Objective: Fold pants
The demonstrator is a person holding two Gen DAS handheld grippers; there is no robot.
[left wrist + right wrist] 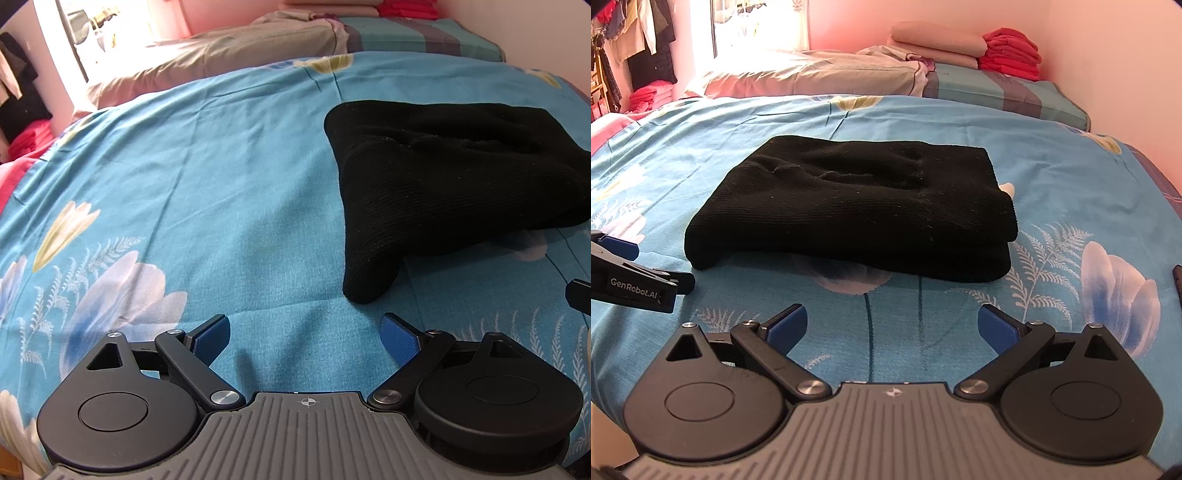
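1. Left claw point(306, 334) is hanging over the sheet point(184, 192) with its blue pads point(212, 338) spread wide, nothing sitting between them. It's also poking into the right wrist view at the left edge point(628, 254), low over the sheet and just off the bundle's near-left corner; can't tell from there whether it's touching the fabric.
2. The pants point(443, 177) are lying ahead and to the right of that claw, folded into a chunky black bundle, with one rounded corner drooping toward it but not touching.
3. Right claw point(892, 325) is sitting wide open too, pads point(997, 328) apart and holding nothing, just blue floral sheet point(1071, 192) under it.
4. From this claw the pants point(849, 210) are lying straight ahead, near but clear of the fingertips, layers stacked and the edges looking fairly square.
5. Way past the pants, pillows point(820, 75) are lining the far end, and off to the right a red pile point(1010, 53) is sitting by the pink wall.
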